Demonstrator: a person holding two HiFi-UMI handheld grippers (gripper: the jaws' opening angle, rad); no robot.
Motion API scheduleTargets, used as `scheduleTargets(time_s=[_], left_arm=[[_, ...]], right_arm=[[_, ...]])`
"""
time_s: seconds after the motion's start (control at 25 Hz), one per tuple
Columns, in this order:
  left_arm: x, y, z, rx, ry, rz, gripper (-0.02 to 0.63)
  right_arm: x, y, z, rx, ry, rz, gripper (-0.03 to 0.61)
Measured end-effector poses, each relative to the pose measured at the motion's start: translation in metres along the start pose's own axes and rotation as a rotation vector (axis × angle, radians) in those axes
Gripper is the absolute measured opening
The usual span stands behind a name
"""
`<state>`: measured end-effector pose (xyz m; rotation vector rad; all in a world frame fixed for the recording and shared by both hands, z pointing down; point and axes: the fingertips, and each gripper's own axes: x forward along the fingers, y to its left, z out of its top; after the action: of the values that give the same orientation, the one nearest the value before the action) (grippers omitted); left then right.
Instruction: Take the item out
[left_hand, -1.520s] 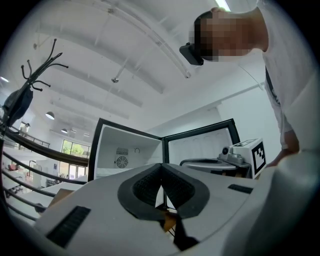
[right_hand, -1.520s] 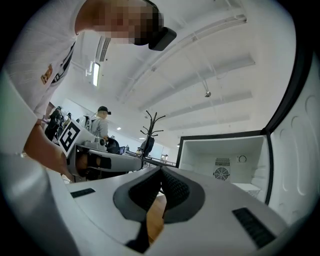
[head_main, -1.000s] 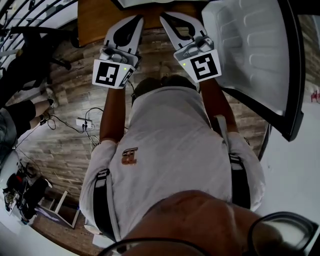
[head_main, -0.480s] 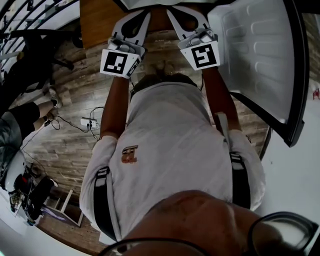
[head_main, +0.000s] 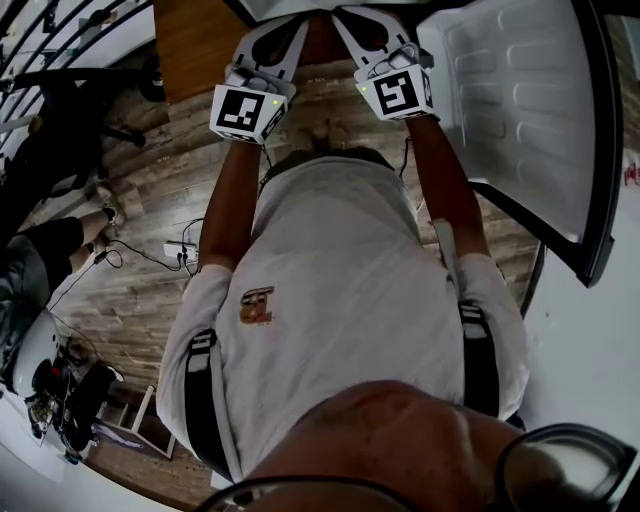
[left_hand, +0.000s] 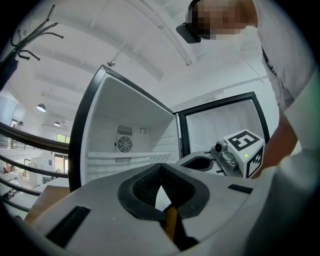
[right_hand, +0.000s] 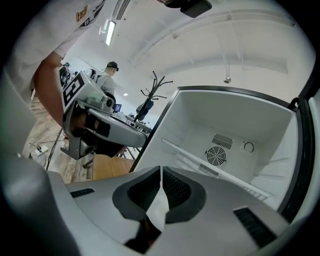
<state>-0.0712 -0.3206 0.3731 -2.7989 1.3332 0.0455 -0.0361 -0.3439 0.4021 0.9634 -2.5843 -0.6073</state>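
Note:
My two grippers are held side by side in front of an open white fridge (left_hand: 125, 142). Its compartment has a fan grille on the back wall and a shelf rail, and no item shows inside. The left gripper (left_hand: 161, 166) is shut with nothing between its pads. The right gripper (right_hand: 161, 169) is shut too, also empty. In the head view the left gripper (head_main: 285, 30) and the right gripper (head_main: 352, 20) point toward the top edge, marker cubes facing me. The fridge door (head_main: 510, 110) stands swung open at the right.
A wooden cabinet (head_main: 195, 40) stands left of the fridge. Cables and a power strip (head_main: 178, 248) lie on the wood floor. Someone sits at the far left (head_main: 40, 240). A coat rack (right_hand: 150, 95) and a person in a cap (right_hand: 110, 70) are farther back.
Both grippers have moved forward, toward the top of the head view and closer to the fridge. Their jaws stay shut.

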Motion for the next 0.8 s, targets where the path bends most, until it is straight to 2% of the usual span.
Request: scheduleTargets(time_s=[0.68,0.72,0.76,0.8], left_arm=[[0.008,0.014,-0.022,-0.017,0.029,-0.007,0.018],[0.008,0.013,-0.022,-0.018,0.03,-0.008,0.018],[0.009,0.013,-0.023,-0.019,0.031,-0.009,0.018],[0.008,0.013,-0.023,-0.019,0.032,-0.009,0.018]], right_arm=[[0.036,0.021,-0.059,-0.178,0.18,0.098,0.04],[0.036,0.021,-0.063,-0.185,0.191,0.101,0.055],[0.037,0.021,-0.066,-0.188,0.204,0.107,0.139],[0.039,0.021,-0.07,-0.192,0.217,0.114,0.17]])
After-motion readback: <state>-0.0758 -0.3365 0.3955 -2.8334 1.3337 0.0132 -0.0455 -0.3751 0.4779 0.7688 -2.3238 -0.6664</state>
